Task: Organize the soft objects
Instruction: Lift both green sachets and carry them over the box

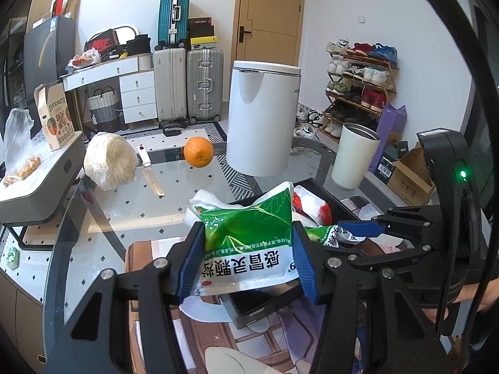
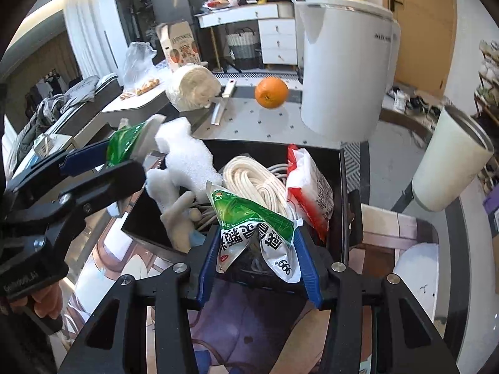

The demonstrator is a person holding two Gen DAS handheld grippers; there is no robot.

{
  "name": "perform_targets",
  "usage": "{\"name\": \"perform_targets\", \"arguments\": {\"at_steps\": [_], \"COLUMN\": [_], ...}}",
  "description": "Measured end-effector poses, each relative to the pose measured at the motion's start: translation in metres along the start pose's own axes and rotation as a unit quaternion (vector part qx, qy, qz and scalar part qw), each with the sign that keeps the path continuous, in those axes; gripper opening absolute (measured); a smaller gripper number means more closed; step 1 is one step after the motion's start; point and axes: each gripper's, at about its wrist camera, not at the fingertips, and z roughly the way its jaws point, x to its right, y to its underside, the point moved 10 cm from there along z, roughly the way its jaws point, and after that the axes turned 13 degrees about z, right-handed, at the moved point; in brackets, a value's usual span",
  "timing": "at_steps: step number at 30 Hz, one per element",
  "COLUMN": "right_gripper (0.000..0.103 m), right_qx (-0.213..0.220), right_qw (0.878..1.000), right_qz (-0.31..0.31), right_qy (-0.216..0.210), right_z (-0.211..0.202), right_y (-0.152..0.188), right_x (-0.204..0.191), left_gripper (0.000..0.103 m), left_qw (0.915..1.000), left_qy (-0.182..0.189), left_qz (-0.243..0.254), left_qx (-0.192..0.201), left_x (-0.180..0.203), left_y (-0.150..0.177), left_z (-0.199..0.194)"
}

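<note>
My left gripper is shut on a green and white sachet pack held above the near edge of a black box. In the right wrist view the left gripper appears at the left, with that pack in its blue pads. My right gripper is shut on a second green and white pack over the box's near side; in the left wrist view the right gripper is at the right. Inside the box lie a white cable coil, a red and white pack and white foam.
On the glass table stand an orange, a wrapped pale bundle, a metal ruler and a white tumbler. A tall white bin stands behind the table. A patterned mat lies under the grippers.
</note>
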Motion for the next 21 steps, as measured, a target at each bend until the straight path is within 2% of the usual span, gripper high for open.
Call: {"name": "perform_targets", "arguments": {"at_steps": [3, 10, 12, 15, 21], "right_gripper": [0.047, 0.047, 0.060, 0.073, 0.076], "right_qx": [-0.015, -0.024, -0.015, 0.013, 0.031], "right_qw": [1.000, 0.999, 1.000, 1.000, 0.999], "right_qz": [0.021, 0.021, 0.013, -0.001, -0.001], "right_qy": [-0.001, 0.012, -0.002, -0.015, -0.027], "right_z": [0.007, 0.013, 0.009, -0.006, -0.030], "right_y": [-0.001, -0.002, 0.000, 0.000, 0.008], "right_x": [0.003, 0.002, -0.001, -0.005, 0.001], "left_gripper": [0.053, 0.053, 0.054, 0.054, 0.054], "left_qw": [1.0000, 1.0000, 1.0000, 0.9999, 0.9997], "left_qy": [0.000, 0.003, 0.004, 0.008, 0.015], "left_qz": [-0.002, -0.001, 0.002, 0.007, 0.012], "left_qx": [-0.001, -0.004, -0.005, -0.009, -0.013], "left_x": [-0.002, -0.003, -0.002, 0.003, 0.011], "left_y": [-0.001, 0.000, 0.001, 0.004, 0.009], "left_z": [0.002, 0.005, 0.006, 0.010, 0.013]}}
